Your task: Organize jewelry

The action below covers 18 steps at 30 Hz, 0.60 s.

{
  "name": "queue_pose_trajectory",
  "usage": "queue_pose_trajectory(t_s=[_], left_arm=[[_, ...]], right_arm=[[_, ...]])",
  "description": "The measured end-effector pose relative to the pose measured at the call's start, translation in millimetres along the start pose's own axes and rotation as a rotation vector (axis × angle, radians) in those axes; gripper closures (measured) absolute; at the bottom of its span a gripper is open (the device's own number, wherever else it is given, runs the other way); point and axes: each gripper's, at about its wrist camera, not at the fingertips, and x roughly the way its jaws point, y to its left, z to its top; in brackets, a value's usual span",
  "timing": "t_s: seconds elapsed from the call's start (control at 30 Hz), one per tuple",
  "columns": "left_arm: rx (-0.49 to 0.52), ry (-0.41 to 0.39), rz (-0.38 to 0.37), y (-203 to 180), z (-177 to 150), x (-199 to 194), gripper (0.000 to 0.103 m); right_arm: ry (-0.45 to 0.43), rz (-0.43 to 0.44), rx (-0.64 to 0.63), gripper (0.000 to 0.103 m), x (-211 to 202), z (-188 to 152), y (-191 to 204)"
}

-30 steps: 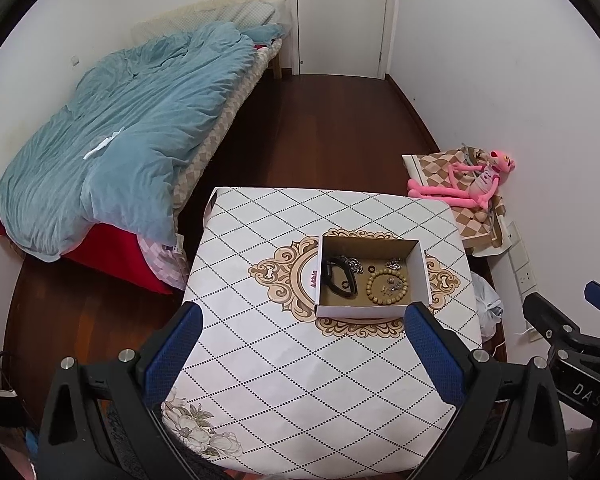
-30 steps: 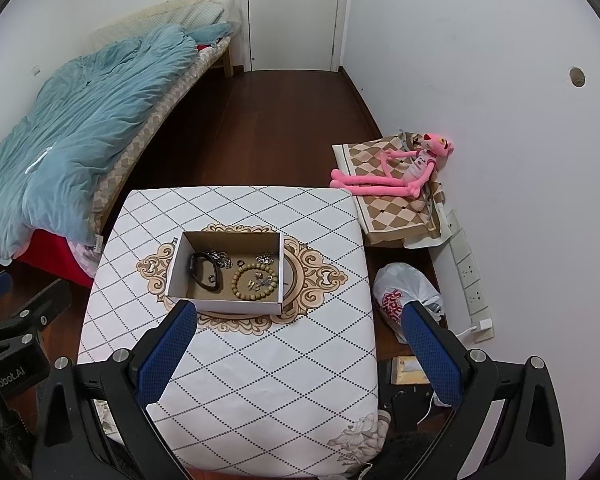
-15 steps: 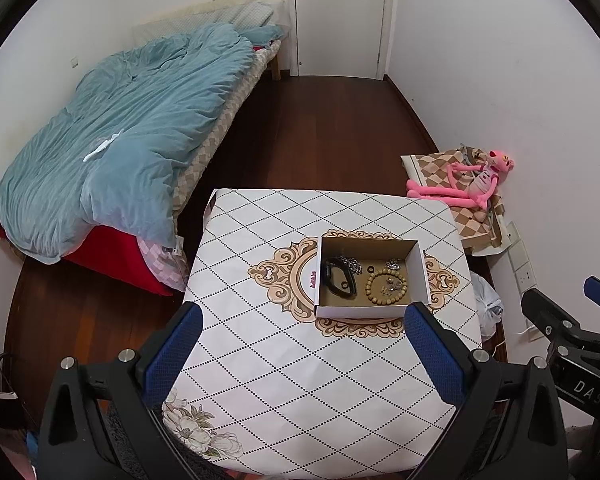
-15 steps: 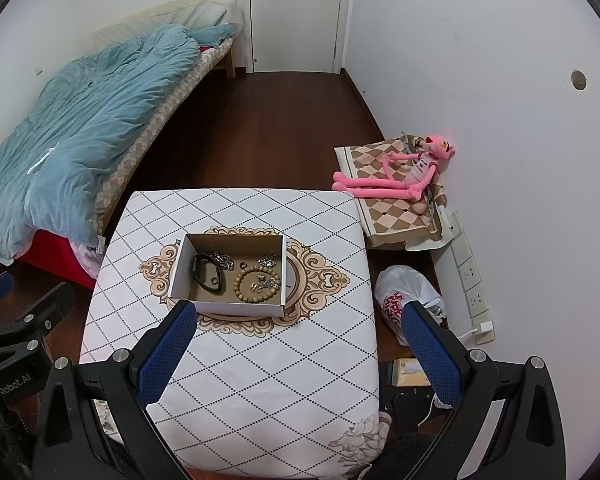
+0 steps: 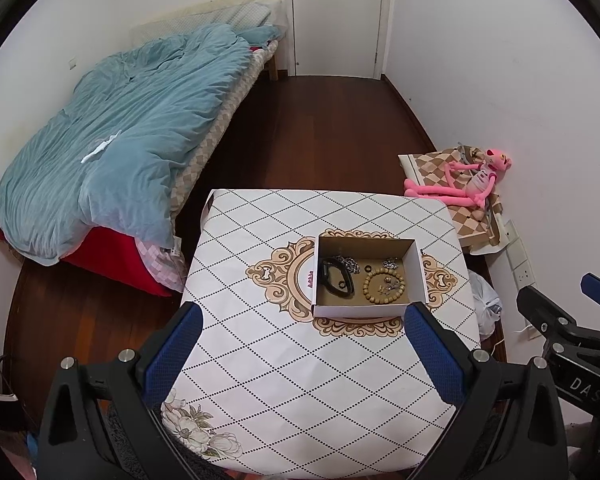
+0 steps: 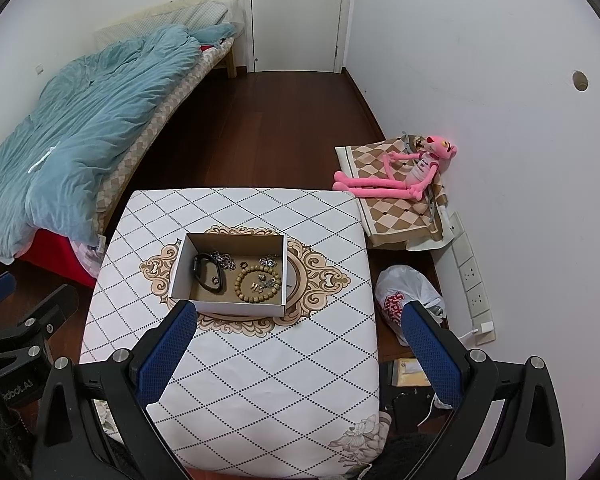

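Observation:
An open cardboard box [image 5: 320, 276] [image 6: 180, 272] stands in the middle of a small table [image 5: 268, 368] [image 6: 268, 380] with a diamond-pattern cloth. Inside lie a black band [image 5: 336, 280] [image 6: 209, 276], a wooden bead bracelet [image 5: 383, 286] [image 6: 257, 283], silver chains [image 5: 350, 263] [image 6: 224, 260] and small silver pieces. My left gripper [image 5: 302, 354] is open and empty, held high above the table's near side. My right gripper [image 6: 298, 354] is open and empty, likewise above the near side. Each gripper shows at the edge of the other's view.
A bed with a blue duvet [image 5: 120, 152] [image 6: 80, 128] lies to the left. A pink plush toy [image 5: 460, 184] [image 6: 400, 176] lies on a checked cushion by the right wall. A white plastic bag [image 6: 408, 296] sits on the floor right of the table. A door [image 5: 336, 16] is at the far end.
Both views have tilted up slightly, so the table and box sit a little lower in frame. Both grippers stay open and empty.

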Motion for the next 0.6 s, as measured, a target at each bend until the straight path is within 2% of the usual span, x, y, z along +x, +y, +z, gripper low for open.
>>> queue_pose_trajectory(t_s=[0.6], left_arm=[[0.002,-0.003,-0.001,-2.5,2.6,-0.2,0.0]], right_arm=[[-0.001,0.002,0.0,0.0,0.0,1.4,-2.0]])
